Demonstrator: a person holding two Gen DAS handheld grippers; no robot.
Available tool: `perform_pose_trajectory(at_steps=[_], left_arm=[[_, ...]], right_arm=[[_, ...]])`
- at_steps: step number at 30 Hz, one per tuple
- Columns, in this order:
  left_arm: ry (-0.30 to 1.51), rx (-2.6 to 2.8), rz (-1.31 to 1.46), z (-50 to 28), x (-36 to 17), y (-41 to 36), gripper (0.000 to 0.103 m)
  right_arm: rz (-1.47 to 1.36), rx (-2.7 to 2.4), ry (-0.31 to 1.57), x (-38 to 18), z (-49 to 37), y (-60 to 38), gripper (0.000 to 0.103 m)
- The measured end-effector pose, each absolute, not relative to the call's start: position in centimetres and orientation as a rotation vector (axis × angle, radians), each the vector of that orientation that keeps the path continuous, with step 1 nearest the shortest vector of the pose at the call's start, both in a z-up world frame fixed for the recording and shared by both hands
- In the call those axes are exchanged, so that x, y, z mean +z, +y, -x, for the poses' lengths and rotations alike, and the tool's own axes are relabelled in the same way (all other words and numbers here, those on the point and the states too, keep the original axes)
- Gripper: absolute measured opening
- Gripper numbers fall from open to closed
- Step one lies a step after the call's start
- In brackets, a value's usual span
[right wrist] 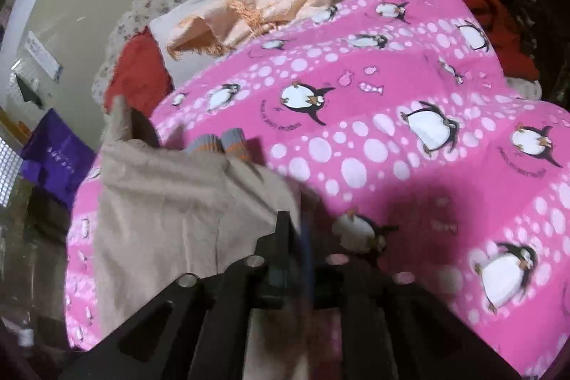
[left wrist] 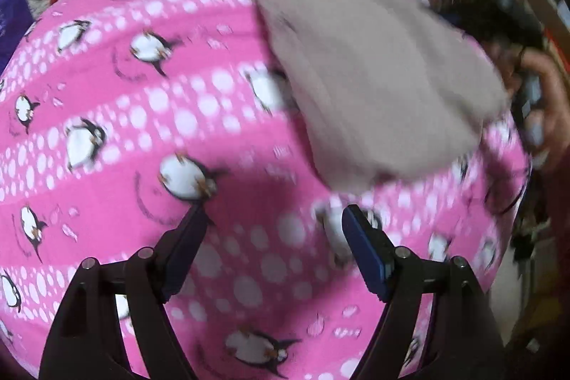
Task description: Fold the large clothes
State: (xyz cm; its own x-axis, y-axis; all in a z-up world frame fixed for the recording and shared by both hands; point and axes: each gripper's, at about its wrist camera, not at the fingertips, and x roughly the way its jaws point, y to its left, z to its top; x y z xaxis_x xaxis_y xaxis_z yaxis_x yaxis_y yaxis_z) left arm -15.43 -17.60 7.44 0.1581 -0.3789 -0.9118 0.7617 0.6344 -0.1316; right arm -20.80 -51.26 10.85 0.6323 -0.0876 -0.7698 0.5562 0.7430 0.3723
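A beige garment (left wrist: 374, 70) lies on a pink penguin blanket (left wrist: 142, 130), the left tongs (left wrist: 274, 223) apart and empty above the blanket, the blurred right tongs (right wrist: 302, 237) unreadable at the garment's edge.

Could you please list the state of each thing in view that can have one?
Beige garment: lying on the pink blanket, partly folded, creased.
Pink penguin blanket: spread out under the garment.
Peach fringed cloth: crumpled behind the blanket.
Left gripper: open, empty, above the blanket.
Right gripper: blurred; opening unclear.
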Motion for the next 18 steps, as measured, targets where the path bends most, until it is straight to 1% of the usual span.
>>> perform_pose_trajectory(at_steps=[1,2,3,7,11,13,16,17,18], left_arm=[[1.148,-0.851,-0.414,16.1,7.0,-17.7,0.078],[1.154,-0.860,-0.417,16.6,6.7,-18.0,0.078],[1.157,-0.871,-0.414,17.0,6.5,-18.2,0.078],[1.133,-0.889,-0.377,18.6,6.7,-19.4,0.078],[1.135,-0.871,-0.357,19.1,6.7,-20.1,0.078],[1.130,-0.850,-0.348,19.3,6.9,-19.9,0.078],[1.154,-0.835,-0.315,18.8,6.7,-19.7,0.078],[1.163,-0.827,-0.309,18.5,6.4,-19.9,0.078],[1.166,-0.810,-0.303,18.2,6.2,-19.9,0.078]], right_arm=[[-0.639,-0.384,0.800,11.6,21.9,-50.7,0.048],[-0.640,-0.357,0.795,12.2,22.9,-50.0,0.067],[-0.636,-0.333,0.800,12.7,24.0,-49.1,0.071],[-0.625,-0.282,0.870,12.4,28.8,-45.6,0.072],[-0.698,-0.225,0.891,10.9,30.7,-43.7,0.072],[-0.669,-0.246,0.876,11.6,31.2,-43.1,0.072],[-0.579,-0.256,0.768,14.2,32.3,-42.3,0.078],[-0.575,-0.230,0.759,14.5,32.2,-42.1,0.081],[-0.575,-0.202,0.766,14.4,31.9,-41.8,0.081]])
